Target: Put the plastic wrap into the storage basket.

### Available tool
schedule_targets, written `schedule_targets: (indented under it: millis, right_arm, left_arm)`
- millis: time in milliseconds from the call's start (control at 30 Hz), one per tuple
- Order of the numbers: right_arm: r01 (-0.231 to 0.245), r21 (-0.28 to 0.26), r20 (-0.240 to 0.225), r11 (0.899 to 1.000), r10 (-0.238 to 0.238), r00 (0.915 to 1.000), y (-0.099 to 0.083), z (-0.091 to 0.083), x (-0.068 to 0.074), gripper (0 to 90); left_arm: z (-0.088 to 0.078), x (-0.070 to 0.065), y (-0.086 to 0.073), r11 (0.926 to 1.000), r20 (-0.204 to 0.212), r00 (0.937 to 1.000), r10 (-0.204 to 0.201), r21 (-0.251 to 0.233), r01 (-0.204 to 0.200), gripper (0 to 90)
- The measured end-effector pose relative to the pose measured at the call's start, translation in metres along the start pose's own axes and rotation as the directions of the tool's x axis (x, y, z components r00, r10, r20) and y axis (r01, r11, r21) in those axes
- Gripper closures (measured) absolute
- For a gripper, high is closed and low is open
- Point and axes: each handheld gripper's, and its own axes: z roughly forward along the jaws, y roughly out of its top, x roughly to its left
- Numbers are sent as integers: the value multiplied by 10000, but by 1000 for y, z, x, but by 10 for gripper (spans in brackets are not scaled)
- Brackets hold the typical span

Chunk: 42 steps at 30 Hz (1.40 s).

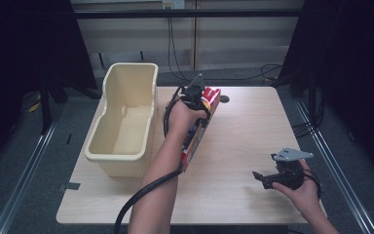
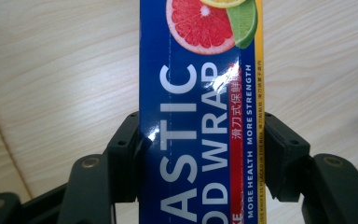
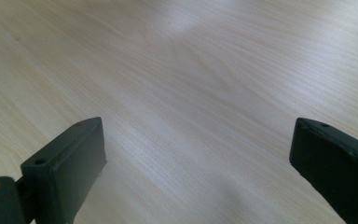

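Note:
A long blue plastic wrap box with citrus fruit printed on it is clamped between the black jaws of my left gripper. From above, that box runs along the table beside the cream tub, partly under my left hand, with the left gripper near its far end. At the table's near right my right gripper is open, pointing left. Bare wood lies between its pads in the right gripper view.
A cream plastic tub stands empty on the left half of the light wooden table. A small dark disc lies just past the box's far end. Cables trail on the floor behind the table.

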Motion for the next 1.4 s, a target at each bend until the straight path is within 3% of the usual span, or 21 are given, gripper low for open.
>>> schedule_targets:
  millis: [467, 667, 1400]
  right_arm:
    - [-131, -34, -159, 9999, 130, 9998, 0, -1, 0, 18]
    - [-134, -17, -109, 9999, 134, 9999, -1, -1, 0, 18]
    - [-98, 26, -160, 9999, 99, 9998, -1, -1, 0, 18]
  left_arm:
    - [-31, 2, 2, 10000, 80, 10000, -55, -28, 55, 412]
    - [-46, 3, 2, 10000, -68, 10000, -28, 73, 28, 413]
    - [-90, 19, -1, 9975, -273, 9974, -661, -277, 653, 412]
